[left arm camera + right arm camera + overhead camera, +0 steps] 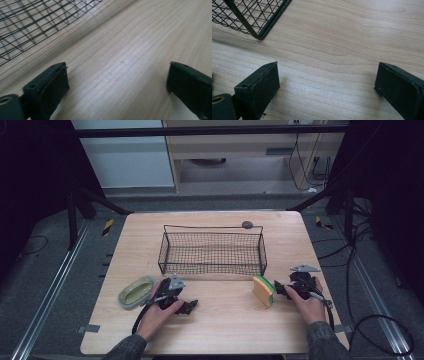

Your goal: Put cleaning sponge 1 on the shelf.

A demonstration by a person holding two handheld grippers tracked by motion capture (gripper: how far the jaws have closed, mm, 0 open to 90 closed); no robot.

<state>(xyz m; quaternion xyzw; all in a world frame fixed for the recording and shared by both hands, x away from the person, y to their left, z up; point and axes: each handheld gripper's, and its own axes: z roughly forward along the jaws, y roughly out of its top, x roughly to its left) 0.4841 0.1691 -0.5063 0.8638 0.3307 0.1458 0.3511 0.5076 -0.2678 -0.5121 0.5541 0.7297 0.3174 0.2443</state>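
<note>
Sponge point(264, 290) — yellow with green pad, on edge on the surface point(225, 320), just beside the right gripper point(281, 290); fingers wide apart, empty. Advice: straddle its flat faces squarely before closing — left gripper point(190, 307) likewise open, idle.

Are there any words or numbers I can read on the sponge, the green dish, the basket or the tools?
None: there is nothing to read in these pictures.
The sponge, green dish, wire basket, left tool and right tool show no letters, numbers or labels.
The yellow-and-black striped tape on the floor is only a pattern, not writing.
</note>
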